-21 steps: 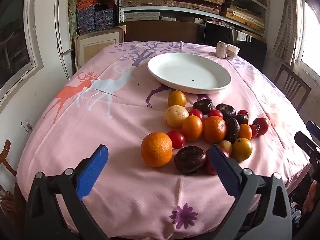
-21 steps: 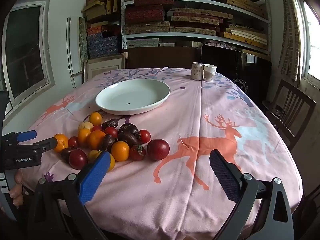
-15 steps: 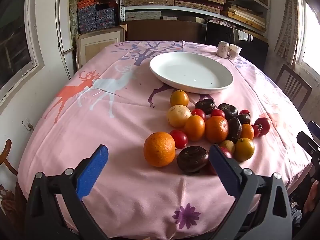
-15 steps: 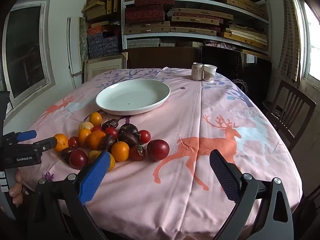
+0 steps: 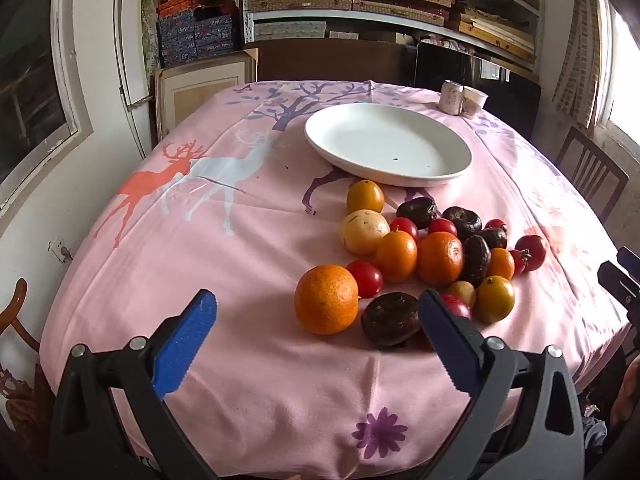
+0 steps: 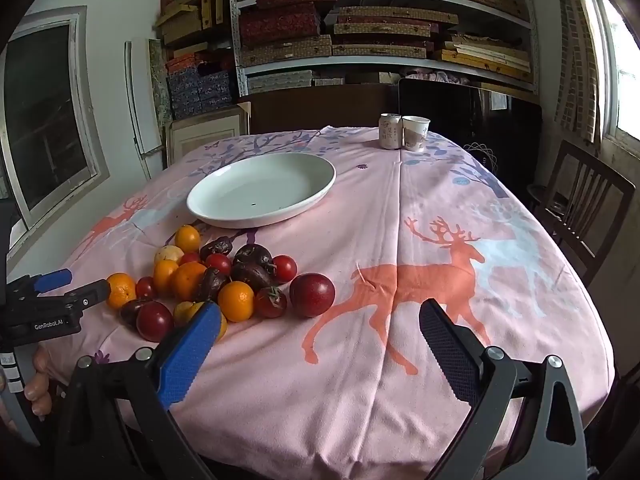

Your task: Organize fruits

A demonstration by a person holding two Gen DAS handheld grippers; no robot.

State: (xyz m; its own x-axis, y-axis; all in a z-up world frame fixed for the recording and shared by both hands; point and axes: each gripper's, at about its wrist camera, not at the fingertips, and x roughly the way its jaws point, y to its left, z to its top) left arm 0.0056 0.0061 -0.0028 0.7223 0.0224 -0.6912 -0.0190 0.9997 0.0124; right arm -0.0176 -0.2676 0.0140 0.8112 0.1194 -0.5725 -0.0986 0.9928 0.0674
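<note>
- left gripper (image 5: pixel 316 320) spread wide and holding nothing, low over the near table edge, facing the big orange (image 5: pixel 326 304).
- right gripper (image 6: pixel 320 326) also spread and holding nothing, near the red plum (image 6: pixel 312 294).
- fruit sits heaped on the pink cloth (image 5: pixel 248 248); the white plate (image 5: pixel 388 146) behind it holds none.
- risk: closing on the orange may nudge the dark fruit (image 5: pixel 390 318) touching it and set round neighbours rolling toward the edge.
- soft tomatoes could bruise under a hard squeeze.
</note>
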